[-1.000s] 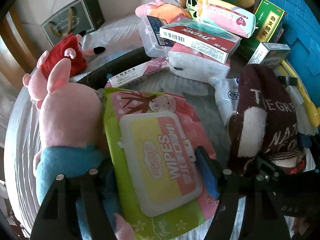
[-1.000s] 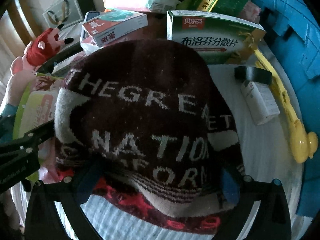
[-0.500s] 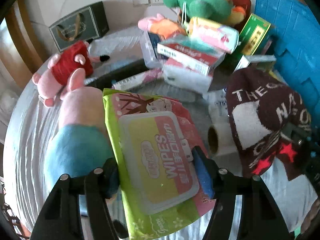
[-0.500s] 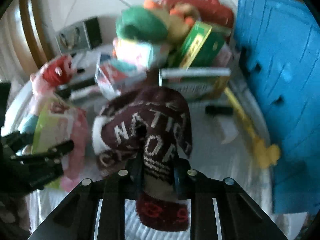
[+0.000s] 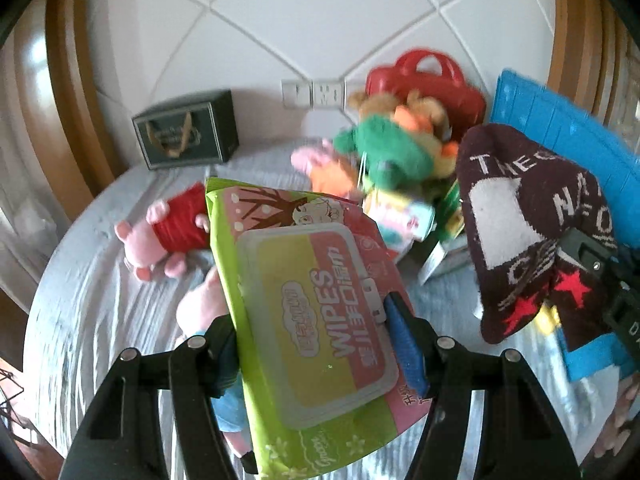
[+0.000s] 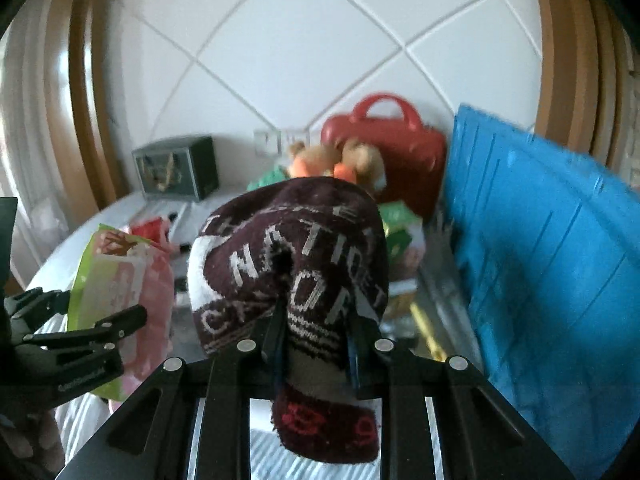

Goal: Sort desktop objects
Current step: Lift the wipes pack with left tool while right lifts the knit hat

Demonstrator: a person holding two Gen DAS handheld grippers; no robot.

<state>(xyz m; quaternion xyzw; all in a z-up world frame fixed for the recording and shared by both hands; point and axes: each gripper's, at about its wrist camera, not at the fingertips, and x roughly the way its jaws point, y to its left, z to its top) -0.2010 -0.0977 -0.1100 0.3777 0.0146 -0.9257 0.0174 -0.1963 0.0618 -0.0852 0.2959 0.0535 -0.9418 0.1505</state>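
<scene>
A green and pink wipes pack [image 5: 320, 320] with a yellow and pink lid hangs tilted above the table, and my left gripper [image 5: 312, 324] is shut on its two long sides. The same pack [image 6: 120, 280] and left gripper [image 6: 80, 332] show at the left of the right wrist view. A dark maroon knit hat [image 6: 296, 256] with white lettering is bunched between the fingers of my right gripper [image 6: 316, 324], which is shut on it. The hat [image 5: 520, 216] hangs in the air to the right of the pack, its red-patterned brim drooping below the right gripper [image 5: 592, 264].
Below lies a round table under a pale striped cloth [image 5: 100, 300]. Plush toys [image 5: 168, 236] and a heap of boxes and packets [image 5: 408, 216] lie on it. A blue crate [image 6: 540, 260] stands at the right, a red case [image 6: 392, 160] and a dark green box [image 5: 188, 132] at the back wall.
Both grippers have risen from the table, each carrying its item. The right gripper's jaws closed onto the hat, which was lying under open jaws a second ago. The view now takes in the wall.
</scene>
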